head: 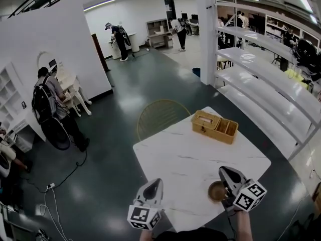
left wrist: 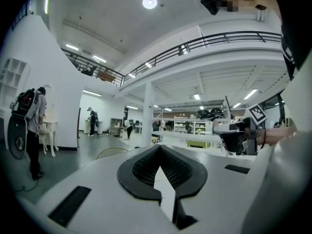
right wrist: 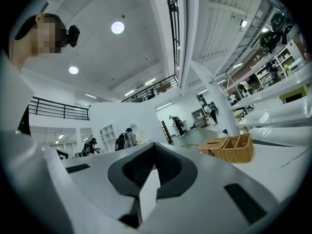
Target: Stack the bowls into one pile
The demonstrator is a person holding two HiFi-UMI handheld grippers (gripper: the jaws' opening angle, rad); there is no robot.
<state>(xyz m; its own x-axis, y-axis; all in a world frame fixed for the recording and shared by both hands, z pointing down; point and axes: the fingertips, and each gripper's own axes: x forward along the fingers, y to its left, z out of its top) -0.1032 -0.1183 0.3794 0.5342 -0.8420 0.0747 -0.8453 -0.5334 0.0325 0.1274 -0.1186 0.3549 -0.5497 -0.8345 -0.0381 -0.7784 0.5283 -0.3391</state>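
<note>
A brown bowl (head: 216, 191) stands on the white marble table (head: 190, 159) near its front edge. From here I cannot tell whether it is one bowl or a pile. My right gripper (head: 223, 170) hovers just right of the bowl and partly covers it. Its jaws are shut with nothing between them, as the right gripper view (right wrist: 153, 144) also shows. My left gripper (head: 156, 181) is at the table's front left edge, apart from the bowl. Its jaws (left wrist: 158, 146) meet at the tips and hold nothing. The right gripper (left wrist: 239, 135) also shows in the left gripper view.
A wicker basket (head: 214, 126) with compartments sits at the table's far right corner. A round yellow chair (head: 160, 117) stands behind the table. White shelves (head: 261, 79) run along the right. People stand far off to the left and at the back. Cables (head: 52, 195) lie on the floor.
</note>
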